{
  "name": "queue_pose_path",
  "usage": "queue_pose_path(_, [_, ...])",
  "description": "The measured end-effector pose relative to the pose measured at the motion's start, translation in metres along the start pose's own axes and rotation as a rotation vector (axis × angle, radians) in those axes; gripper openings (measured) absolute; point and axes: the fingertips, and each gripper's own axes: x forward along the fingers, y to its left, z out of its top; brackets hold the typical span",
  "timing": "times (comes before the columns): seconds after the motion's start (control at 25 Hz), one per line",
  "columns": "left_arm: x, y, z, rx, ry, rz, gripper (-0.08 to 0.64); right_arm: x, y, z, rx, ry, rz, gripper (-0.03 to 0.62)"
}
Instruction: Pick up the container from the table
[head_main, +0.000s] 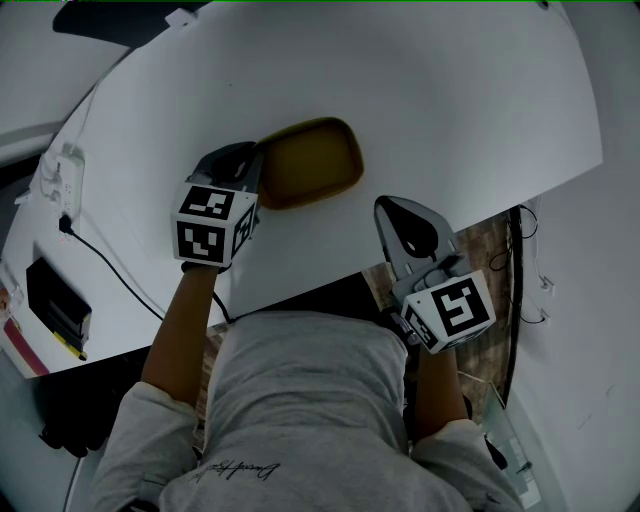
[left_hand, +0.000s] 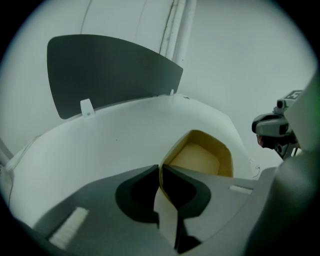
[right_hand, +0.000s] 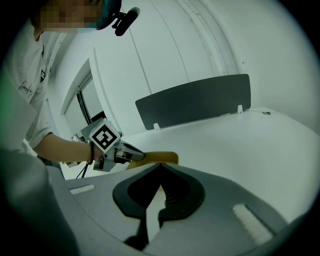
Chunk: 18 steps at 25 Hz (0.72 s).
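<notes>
L gripper (head_main: 252, 168) is pinching the thin rim of the mustard-yellow, rounded-rectangular container (head_main: 310, 162), which is sitting on the smooth white table (head_main: 450, 100). R gripper (head_main: 390, 210) is hovering by the table edge, jaws together, nothing btwn.

You can read no words or numbers here. Your shirt (head_main: 300, 390) carries a cursive line near six o'clock in the head view, too small to read. The left cube (head_main: 215, 227) at nine o'clock and the right cube (head_main: 455, 310) at four bear only black-and-white square markers.

Dark divider panel (left_hand: 110, 70) at back; prob. power strip (head_main: 62, 180) left.
</notes>
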Motion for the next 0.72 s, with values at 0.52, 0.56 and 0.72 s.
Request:
queue_pose_path(0.52, [-0.008,-0.002,0.003,0.006,-0.014,0.000,0.025,-0.008,0.002,0.003,-0.004,-0.021,-0.009,0.015])
queue_pose_path(0.56, [-0.010,-0.003,0.004,0.006,-0.016,0.001,0.025,-0.009,0.003,0.004,-0.006,-0.022,-0.009,0.015])
queue_pose_path(0.72, [-0.018,-0.004,0.007,0.005,-0.027,0.005,0.025,-0.015,0.004,0.007,-0.020,-0.031,-0.012,0.015])
